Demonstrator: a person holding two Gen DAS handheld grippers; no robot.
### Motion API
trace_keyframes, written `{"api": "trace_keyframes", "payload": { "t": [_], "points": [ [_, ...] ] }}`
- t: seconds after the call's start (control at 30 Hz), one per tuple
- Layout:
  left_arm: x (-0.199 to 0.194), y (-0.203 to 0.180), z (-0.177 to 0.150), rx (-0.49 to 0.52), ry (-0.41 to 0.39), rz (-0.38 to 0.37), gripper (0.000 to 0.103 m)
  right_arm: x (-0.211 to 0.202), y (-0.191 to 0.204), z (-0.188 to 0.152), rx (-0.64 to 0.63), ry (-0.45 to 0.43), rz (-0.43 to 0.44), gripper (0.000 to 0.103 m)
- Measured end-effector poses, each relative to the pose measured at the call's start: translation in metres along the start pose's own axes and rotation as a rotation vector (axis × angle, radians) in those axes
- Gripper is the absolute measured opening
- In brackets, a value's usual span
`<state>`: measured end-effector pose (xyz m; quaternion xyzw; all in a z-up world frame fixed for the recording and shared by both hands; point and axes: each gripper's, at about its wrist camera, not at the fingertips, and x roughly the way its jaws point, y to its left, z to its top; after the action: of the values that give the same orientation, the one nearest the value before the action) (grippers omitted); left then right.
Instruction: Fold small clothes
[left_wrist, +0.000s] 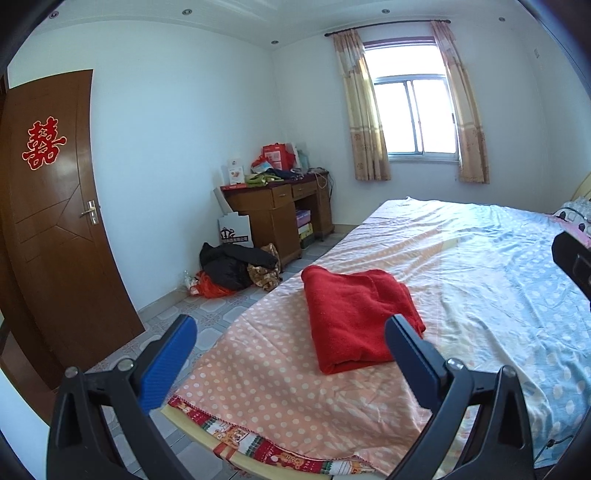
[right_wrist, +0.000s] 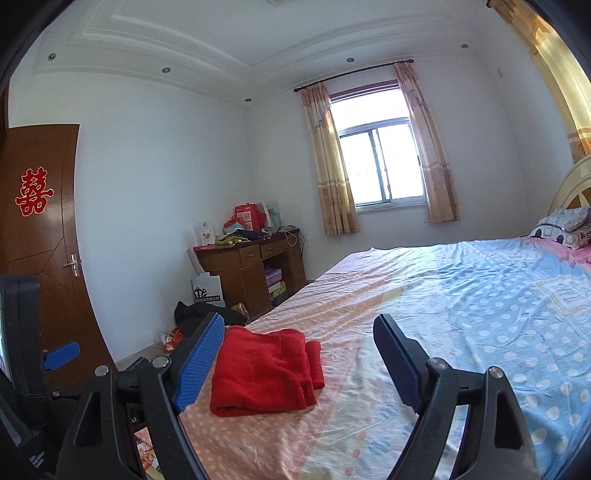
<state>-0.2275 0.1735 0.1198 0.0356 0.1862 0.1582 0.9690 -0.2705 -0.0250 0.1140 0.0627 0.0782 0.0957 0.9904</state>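
Observation:
A red fleece garment (left_wrist: 356, 317) lies folded in a compact rectangle on the polka-dot bed sheet (left_wrist: 280, 391) near the bed's foot corner. It also shows in the right wrist view (right_wrist: 264, 369). My left gripper (left_wrist: 291, 345) is open and empty, raised above the bed edge just short of the garment. My right gripper (right_wrist: 299, 350) is open and empty, held above the bed to the garment's right. The left gripper's blue pad (right_wrist: 61, 354) shows at the left edge of the right wrist view.
The bed sheet turns blue (right_wrist: 498, 317) toward the pillows (right_wrist: 565, 225) and headboard. A wooden desk (left_wrist: 280, 210) piled with items stands by the far wall. A heap of dark clothes (left_wrist: 236, 269) lies on the tiled floor. A brown door (left_wrist: 48, 221) is at left.

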Motion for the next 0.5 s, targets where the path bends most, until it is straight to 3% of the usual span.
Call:
{"api": "trace_keyframes", "payload": {
  "t": [0.5],
  "points": [
    [-0.0062,0.0025,0.0070,-0.004,-0.014,-0.005,0.103,-0.0024,-0.0007,0.0008,0.008,-0.011,-0.012,0.084]
  ]
}}
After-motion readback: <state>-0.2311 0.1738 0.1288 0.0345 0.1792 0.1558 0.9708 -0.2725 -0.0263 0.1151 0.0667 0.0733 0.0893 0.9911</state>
